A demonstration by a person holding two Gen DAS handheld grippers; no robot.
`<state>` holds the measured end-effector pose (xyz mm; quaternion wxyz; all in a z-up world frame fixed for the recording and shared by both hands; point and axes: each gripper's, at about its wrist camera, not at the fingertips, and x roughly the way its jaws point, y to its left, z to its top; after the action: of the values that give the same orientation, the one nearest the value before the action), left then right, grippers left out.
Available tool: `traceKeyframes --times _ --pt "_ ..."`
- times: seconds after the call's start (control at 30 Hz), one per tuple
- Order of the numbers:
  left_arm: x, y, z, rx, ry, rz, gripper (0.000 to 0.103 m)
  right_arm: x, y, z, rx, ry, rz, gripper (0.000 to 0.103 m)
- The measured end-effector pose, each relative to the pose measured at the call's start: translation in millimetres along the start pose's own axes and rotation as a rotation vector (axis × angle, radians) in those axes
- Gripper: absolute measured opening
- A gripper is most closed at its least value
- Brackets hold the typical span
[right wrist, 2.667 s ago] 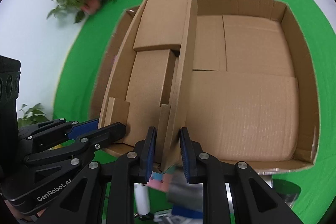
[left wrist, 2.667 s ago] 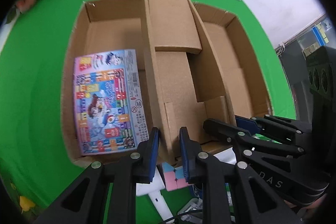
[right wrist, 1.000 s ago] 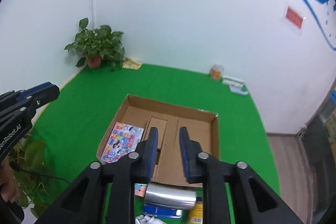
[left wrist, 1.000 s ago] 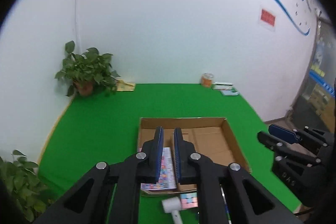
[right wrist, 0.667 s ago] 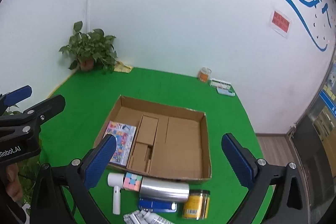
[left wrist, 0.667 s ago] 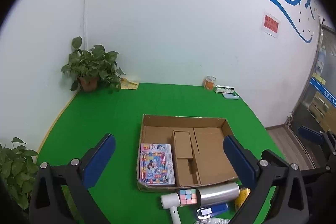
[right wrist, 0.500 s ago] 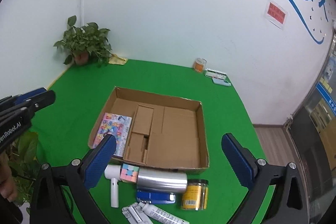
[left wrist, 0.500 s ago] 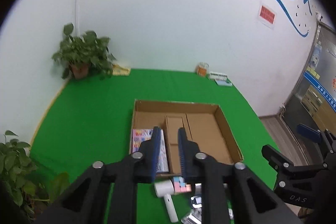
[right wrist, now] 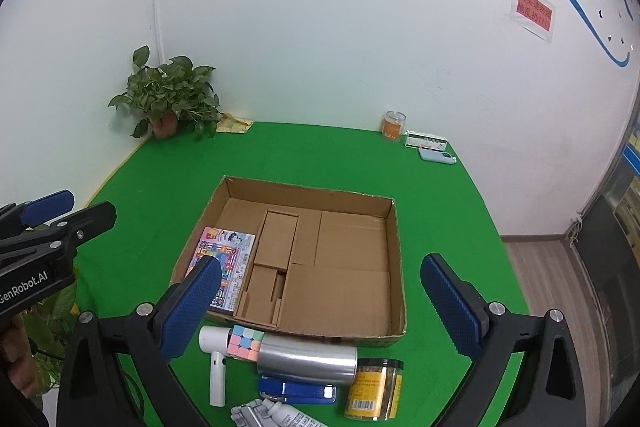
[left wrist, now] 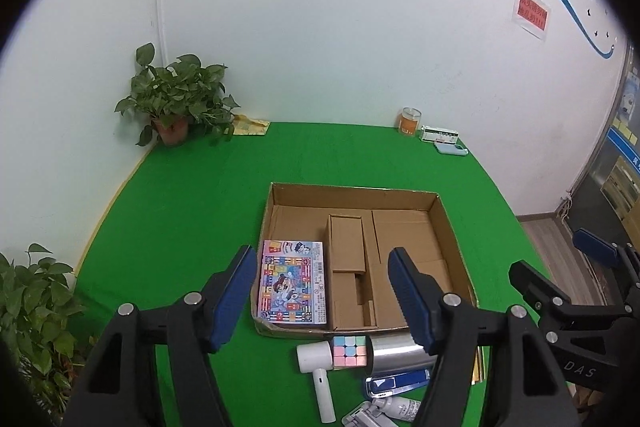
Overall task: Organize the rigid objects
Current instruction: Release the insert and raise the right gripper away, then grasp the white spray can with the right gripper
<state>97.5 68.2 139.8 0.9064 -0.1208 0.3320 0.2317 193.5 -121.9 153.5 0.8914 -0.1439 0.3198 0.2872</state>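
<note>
An open cardboard box (left wrist: 352,193) (right wrist: 308,189) lies on the green table. A colourful flat game box (left wrist: 292,281) (right wrist: 226,267) lies in its left part, beside a cardboard insert (left wrist: 346,243). In front of the box lie a white handheld device (left wrist: 316,359), a pastel cube (left wrist: 349,350) (right wrist: 244,343), a silver cylinder (right wrist: 308,357), a blue stapler (right wrist: 298,393), a yellow-labelled jar (right wrist: 374,389) and a white tube (right wrist: 288,417). My left gripper (left wrist: 320,259) hovers above these; its jaws are opening with nothing between them. My right gripper (right wrist: 320,265) stands wide open and holds nothing.
A potted plant (left wrist: 176,103) stands in the back left corner, another plant (left wrist: 28,307) at the near left. An orange jar (left wrist: 410,117), a small carton (left wrist: 440,135) and a blue case (left wrist: 452,149) sit by the back wall. The table's right edge drops to the floor (right wrist: 552,267).
Both grippers have let go of the cardboard insert and drawn back high above the table. In the last half second the left jaws went from shut to apart; the right stayed wide.
</note>
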Motion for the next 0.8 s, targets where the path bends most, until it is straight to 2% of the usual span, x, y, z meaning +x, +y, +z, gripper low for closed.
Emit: traceKeyframes --times 0.33,0.43,0.53,0.63,0.67,0.7,0.77,0.8 --pt "36 -31 -9 0.004 0.091 0.004 0.067 44 -45 -9 0.022 0.083 0.030 0.100" --pt "53 -29 -19 -0.024 0.156 -0.017 0.068 57 -51 -18 0.021 0.104 0.041 0.101" --pt "83 -20 -41 -0.087 0.299 -0.087 0.070 77 -59 -36 0.042 0.140 0.101 0.102" --pt "129 1 -97 -0.240 0.570 -0.180 0.069 126 -67 -83 0.042 0.330 0.263 0.102" --pt "139 5 -115 -0.275 0.634 -0.206 0.068 138 -65 -100 0.029 0.401 0.314 0.102" --pt "145 7 -131 -0.304 0.676 -0.239 0.068 155 -64 -125 -0.002 0.499 0.381 0.102" --pt "160 11 -170 -0.360 0.765 -0.313 0.068 168 -63 -169 -0.068 0.580 0.437 0.102" --pt "166 10 -185 -0.367 0.799 -0.324 0.068 170 -59 -183 -0.093 0.599 0.456 0.102"
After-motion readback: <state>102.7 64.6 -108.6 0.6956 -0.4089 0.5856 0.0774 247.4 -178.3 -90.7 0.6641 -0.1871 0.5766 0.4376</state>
